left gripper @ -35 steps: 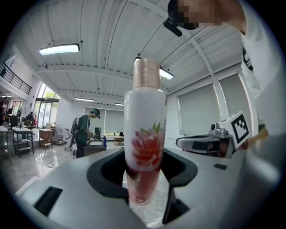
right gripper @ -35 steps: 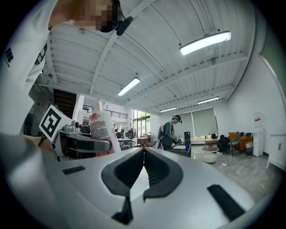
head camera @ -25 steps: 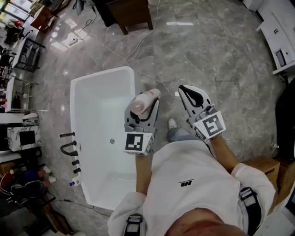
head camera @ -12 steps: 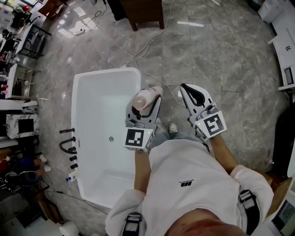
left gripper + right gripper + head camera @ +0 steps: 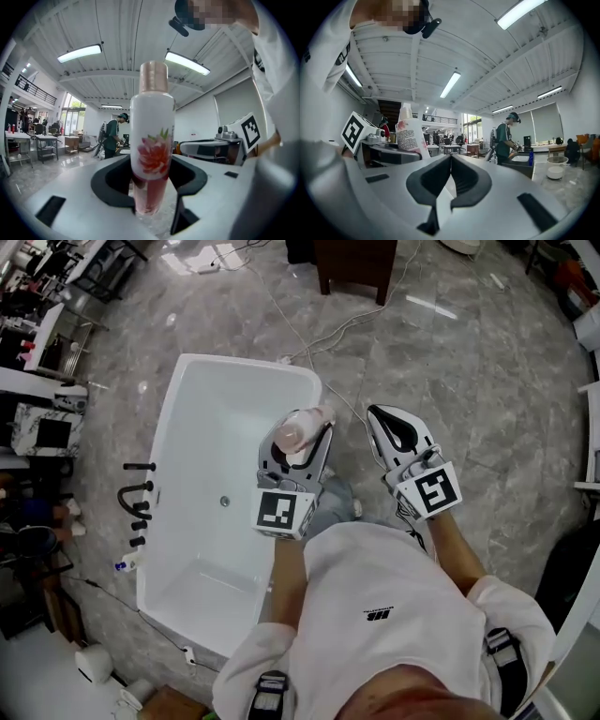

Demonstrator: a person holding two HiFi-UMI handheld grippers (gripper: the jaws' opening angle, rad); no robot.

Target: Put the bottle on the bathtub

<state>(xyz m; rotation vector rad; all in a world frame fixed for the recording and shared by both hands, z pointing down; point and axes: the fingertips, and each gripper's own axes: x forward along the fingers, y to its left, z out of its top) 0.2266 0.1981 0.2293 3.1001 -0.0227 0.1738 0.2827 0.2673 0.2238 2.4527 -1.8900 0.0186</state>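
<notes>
A white bottle (image 5: 296, 433) with a pink flower print and a rose-gold cap (image 5: 153, 77) stands upright between the jaws of my left gripper (image 5: 298, 439), which is shut on it. It is held at waist height beside the right rim of the white bathtub (image 5: 183, 418) on the floor. In the left gripper view the bottle (image 5: 151, 154) fills the middle. My right gripper (image 5: 394, 432) is to the right of the left one, jaws shut with nothing between them; its own view shows the bottle (image 5: 411, 133) at left.
Black tap fittings (image 5: 139, 505) stand at the tub's left rim. Cables (image 5: 319, 338) run across the grey marble floor beyond the tub. A dark wooden cabinet (image 5: 354, 261) stands at the far end. Shelves and clutter line the left side.
The head view has turned and shifted, so the bathtub now lies more under my left gripper and at a slant. Both grippers keep their hold and spacing.
</notes>
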